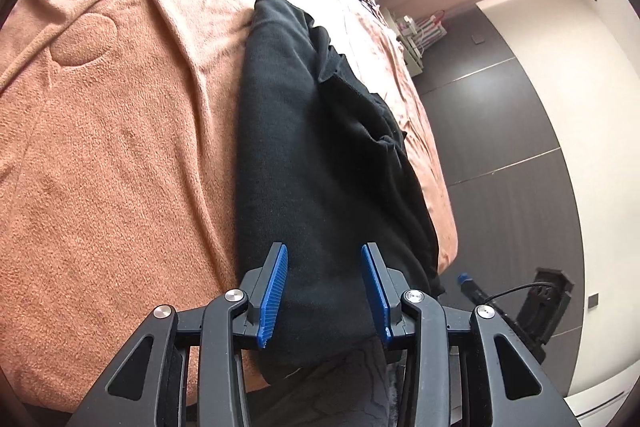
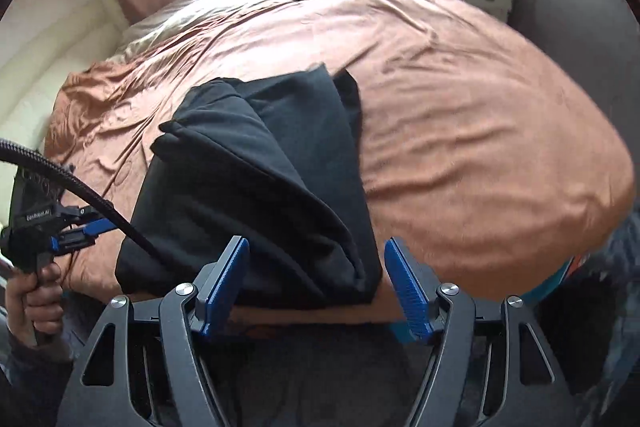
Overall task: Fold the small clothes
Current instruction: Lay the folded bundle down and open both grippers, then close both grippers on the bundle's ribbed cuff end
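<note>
Our left gripper (image 1: pixel 324 291) stands spread, blue pads apart and pinching nothing, poised above the near end of the black garment (image 1: pixel 316 163). Our right gripper (image 2: pixel 316 283) is likewise spread and empty, framing the garment's near edge. We judge both are held open this way to take or press a fold. The garment lies near the bed's near edge on the brown blanket (image 2: pixel 460 115), already folded lengthwise into a long narrow stack, with one layer draped diagonally over another and a looser, rumpled flap along its side.
</note>
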